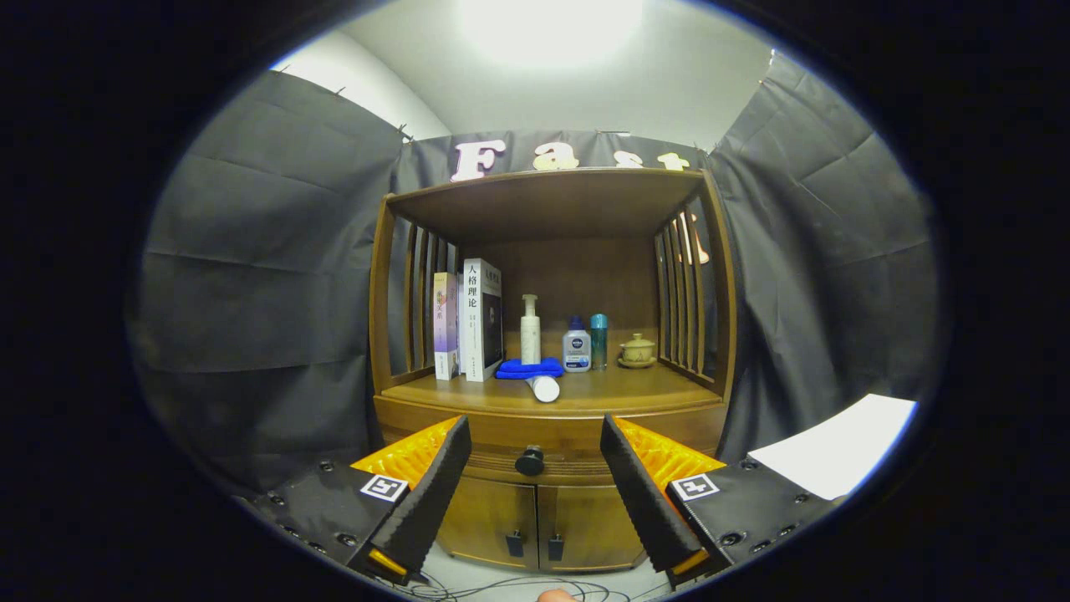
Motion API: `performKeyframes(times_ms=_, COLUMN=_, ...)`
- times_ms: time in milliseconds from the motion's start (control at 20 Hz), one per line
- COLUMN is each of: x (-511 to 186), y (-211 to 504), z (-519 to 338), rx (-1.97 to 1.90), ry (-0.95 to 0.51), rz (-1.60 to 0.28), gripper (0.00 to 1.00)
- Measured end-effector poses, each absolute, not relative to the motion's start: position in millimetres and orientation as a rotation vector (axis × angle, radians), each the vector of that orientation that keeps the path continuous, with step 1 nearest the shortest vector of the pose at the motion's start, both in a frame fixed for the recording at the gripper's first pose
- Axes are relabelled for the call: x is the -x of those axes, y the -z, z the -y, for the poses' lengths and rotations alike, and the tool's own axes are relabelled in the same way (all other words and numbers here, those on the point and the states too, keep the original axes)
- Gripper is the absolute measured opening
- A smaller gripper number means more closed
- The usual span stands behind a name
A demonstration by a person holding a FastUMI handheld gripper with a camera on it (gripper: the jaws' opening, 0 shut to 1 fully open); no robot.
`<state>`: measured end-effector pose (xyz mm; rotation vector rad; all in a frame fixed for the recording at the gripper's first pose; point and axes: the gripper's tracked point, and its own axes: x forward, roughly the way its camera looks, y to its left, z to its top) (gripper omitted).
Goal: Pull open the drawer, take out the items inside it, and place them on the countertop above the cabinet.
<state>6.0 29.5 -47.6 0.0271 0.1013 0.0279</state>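
A wooden cabinet (547, 418) stands straight ahead. Its drawer (577, 435) sits closed, and the round black knob (529, 460) lies between my two fingers, a little beyond them. My gripper (535, 447) is open, its black foam pads (439, 489) empty. On the countertop (635, 386) lie a folded blue cloth (528, 368) and a white tube (544, 388) on its side. A white pump bottle (530, 330), a small blue-capped bottle (576, 344) and a teal bottle (598, 340) stand behind them.
Two upright books (470, 322) lean at the countertop's left and a small lidded cup (637, 349) sits at its right. Two cupboard doors (535, 522) with black handles are below the drawer. Cables (501, 589) run over the floor. A white sheet (840, 443) lies off to the right.
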Motion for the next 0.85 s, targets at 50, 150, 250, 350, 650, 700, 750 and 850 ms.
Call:
performKeyframes(times_ms=50, x=-1, y=48, z=-26, rx=-0.025, ry=-0.023, rz=-0.102, gripper=0.99)
performKeyframes(times_ms=150, x=5, y=50, z=-19, rx=-0.011, ry=-0.015, rz=-0.105, gripper=0.99)
performKeyframes(times_ms=250, x=9, y=54, z=-22, rx=-0.011, ry=-0.032, rz=-0.111, gripper=0.98)
performKeyframes(times_ms=350, x=10, y=57, z=-22, rx=-0.01, ry=-0.041, rz=-0.116, gripper=0.98)
performKeyframes(times_ms=650, x=14, y=53, z=-30, rx=-0.029, ry=-0.057, rz=-0.102, gripper=0.98)
performKeyframes(times_ms=700, x=14, y=53, z=-30, rx=-0.038, ry=-0.056, rz=-0.096, gripper=0.98)
performKeyframes(times_ms=750, x=14, y=51, z=-30, rx=-0.045, ry=-0.055, rz=-0.088, gripper=0.98)
performKeyframes(times_ms=850, x=12, y=51, z=-32, rx=-0.045, ry=-0.06, rz=-0.087, gripper=0.98)
